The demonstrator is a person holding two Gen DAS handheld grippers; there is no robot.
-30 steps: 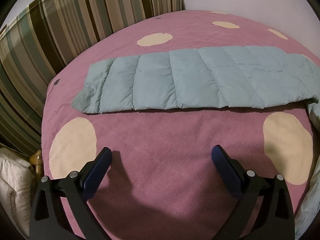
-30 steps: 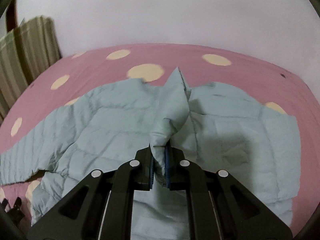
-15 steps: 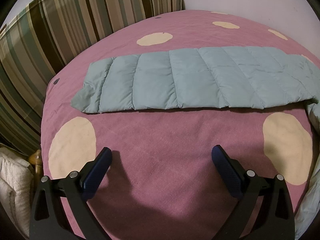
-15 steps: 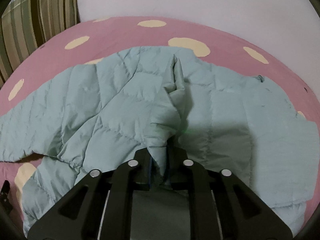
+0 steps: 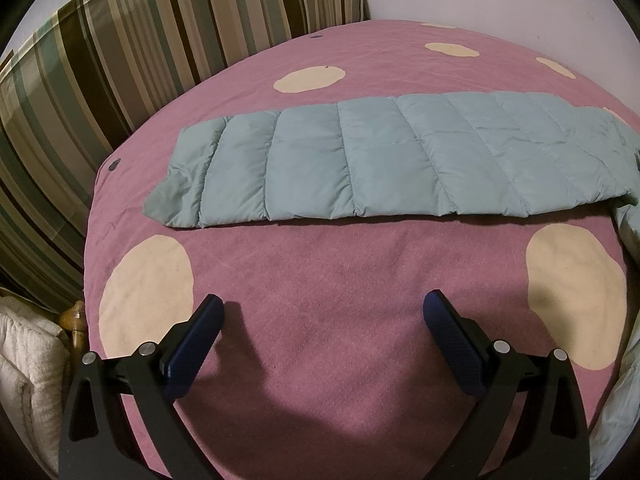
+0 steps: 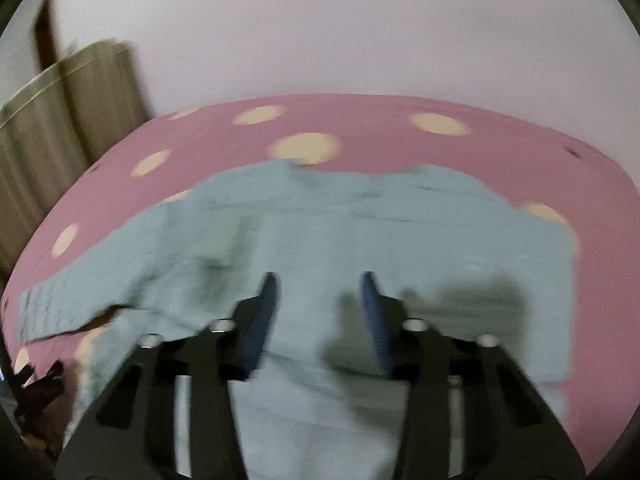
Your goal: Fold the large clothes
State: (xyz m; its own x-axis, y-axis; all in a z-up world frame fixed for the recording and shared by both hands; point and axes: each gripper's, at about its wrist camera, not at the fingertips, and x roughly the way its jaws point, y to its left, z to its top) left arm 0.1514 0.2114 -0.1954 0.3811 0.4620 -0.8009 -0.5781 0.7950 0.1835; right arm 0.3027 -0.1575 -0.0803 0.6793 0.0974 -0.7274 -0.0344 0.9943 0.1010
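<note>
Pale blue quilted jacket [image 6: 360, 248] spread flat on the pink spotted bedcover [image 5: 320, 288], its sleeve [image 5: 360, 168] stretched out toward the striped curtain [image 5: 120, 60]. Right gripper [image 6: 320, 312]: jaws have just been opening, now parted with nothing between them, the jacket body directly beneath and ahead. Left gripper [image 5: 322, 336]: jaws wide, empty, over bare bedcover. The sleeve lies ahead of the left gripper, apart from it, long axis crosswise to the jaws; the left hand appears nearer its cuff end, so the next fold likely falls to it.
</note>
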